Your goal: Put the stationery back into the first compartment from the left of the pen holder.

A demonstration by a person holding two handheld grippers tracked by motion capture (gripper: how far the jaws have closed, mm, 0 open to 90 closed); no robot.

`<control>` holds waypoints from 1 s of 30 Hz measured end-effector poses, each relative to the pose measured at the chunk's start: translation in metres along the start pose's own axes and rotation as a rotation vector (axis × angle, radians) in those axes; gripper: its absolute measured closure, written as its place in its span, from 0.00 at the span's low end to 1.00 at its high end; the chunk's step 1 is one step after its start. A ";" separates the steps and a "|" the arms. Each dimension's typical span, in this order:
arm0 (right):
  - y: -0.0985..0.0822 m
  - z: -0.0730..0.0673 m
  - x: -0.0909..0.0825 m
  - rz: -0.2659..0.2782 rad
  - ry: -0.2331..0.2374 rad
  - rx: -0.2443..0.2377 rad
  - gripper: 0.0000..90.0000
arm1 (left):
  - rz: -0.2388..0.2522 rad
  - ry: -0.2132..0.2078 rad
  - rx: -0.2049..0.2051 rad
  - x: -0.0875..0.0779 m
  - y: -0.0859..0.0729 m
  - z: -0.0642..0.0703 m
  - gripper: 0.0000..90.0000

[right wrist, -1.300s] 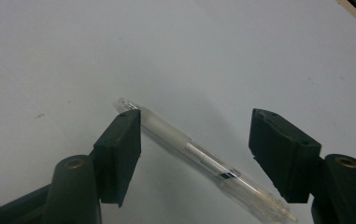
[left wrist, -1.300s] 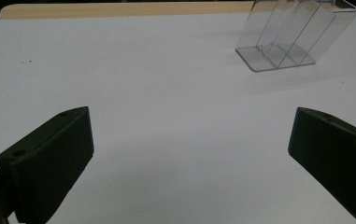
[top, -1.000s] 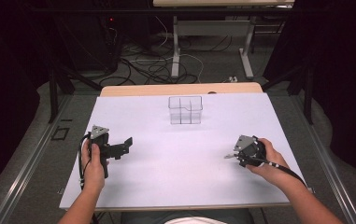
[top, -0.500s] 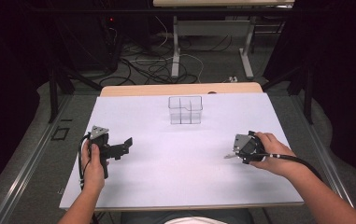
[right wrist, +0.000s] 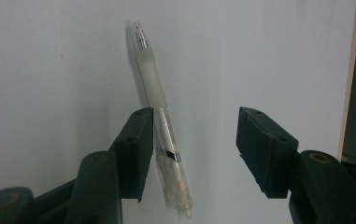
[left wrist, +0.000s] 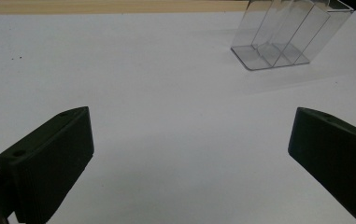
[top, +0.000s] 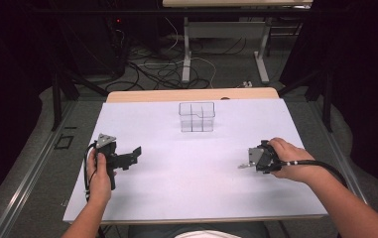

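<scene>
Pen (right wrist: 161, 135) lies on the white table (top: 196, 178) at the near right, between the parted jaws of the right gripper (right wrist: 192, 149), touching one jaw, while the left gripper (left wrist: 189, 158) gapes wide near left, facing the clear divided box (left wrist: 288, 35).

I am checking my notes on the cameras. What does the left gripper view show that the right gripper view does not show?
Left gripper view: a clear plastic organizer with compartments, standing far ahead on the table, and the left claw with jaws wide apart around bare surface.

Right gripper view: a clear pen lying between the open jaws of the right claw, close to one jaw.

Both: the white tabletop and a strip of its wooden edge.
</scene>
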State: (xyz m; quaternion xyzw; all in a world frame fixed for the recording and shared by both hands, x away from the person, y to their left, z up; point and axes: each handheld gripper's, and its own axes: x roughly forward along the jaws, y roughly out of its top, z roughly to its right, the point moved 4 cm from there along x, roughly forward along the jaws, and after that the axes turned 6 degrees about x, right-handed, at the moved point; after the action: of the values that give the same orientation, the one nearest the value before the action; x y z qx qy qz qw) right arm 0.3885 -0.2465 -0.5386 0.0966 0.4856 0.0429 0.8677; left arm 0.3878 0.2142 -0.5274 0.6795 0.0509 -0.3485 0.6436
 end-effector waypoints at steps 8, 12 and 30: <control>-0.002 0.000 0.001 -0.036 0.063 -0.040 0.58 | -0.003 -0.003 0.001 0.000 0.000 0.000 0.00; -0.003 0.001 0.001 -0.043 0.074 -0.051 0.60 | -0.002 -0.005 0.002 0.000 0.000 0.001 0.00; 0.004 -0.003 0.017 -0.063 0.136 -0.121 0.71 | -0.011 -0.014 -0.001 0.001 -0.001 0.001 0.00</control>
State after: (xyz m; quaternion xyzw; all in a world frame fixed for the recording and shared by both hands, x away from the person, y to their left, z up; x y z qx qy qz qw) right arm 0.3955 -0.2397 -0.5538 0.0256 0.5426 0.0510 0.8381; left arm 0.3876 0.2132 -0.5290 0.6764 0.0506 -0.3566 0.6425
